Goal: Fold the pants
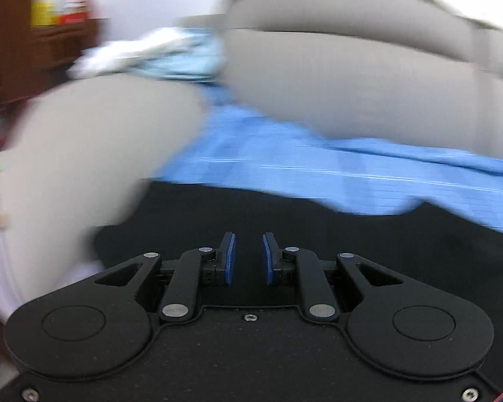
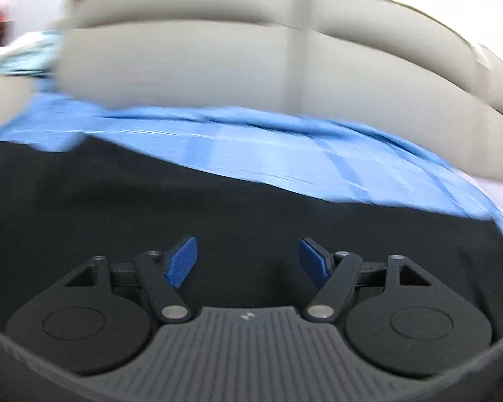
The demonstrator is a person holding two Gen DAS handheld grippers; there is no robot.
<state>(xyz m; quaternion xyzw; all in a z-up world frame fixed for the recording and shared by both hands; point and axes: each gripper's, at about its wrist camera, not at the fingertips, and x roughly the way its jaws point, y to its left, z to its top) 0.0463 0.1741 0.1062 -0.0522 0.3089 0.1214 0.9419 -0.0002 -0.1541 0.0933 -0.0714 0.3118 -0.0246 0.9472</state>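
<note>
The black pants (image 2: 151, 201) lie spread on a blue checked sheet (image 2: 251, 147), just under both grippers. The left gripper (image 1: 248, 254) has its fingers slightly apart, grasping nothing. The right gripper (image 2: 248, 261) has its fingers wide apart and empty.

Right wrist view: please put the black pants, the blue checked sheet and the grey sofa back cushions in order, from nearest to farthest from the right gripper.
From the right gripper:
1. Black pants: directly under and ahead of the fingers, filling the lower picture.
2. Blue checked sheet: a band beyond the pants, across the middle.
3. Grey sofa back cushions: behind the sheet, along the top.
</note>
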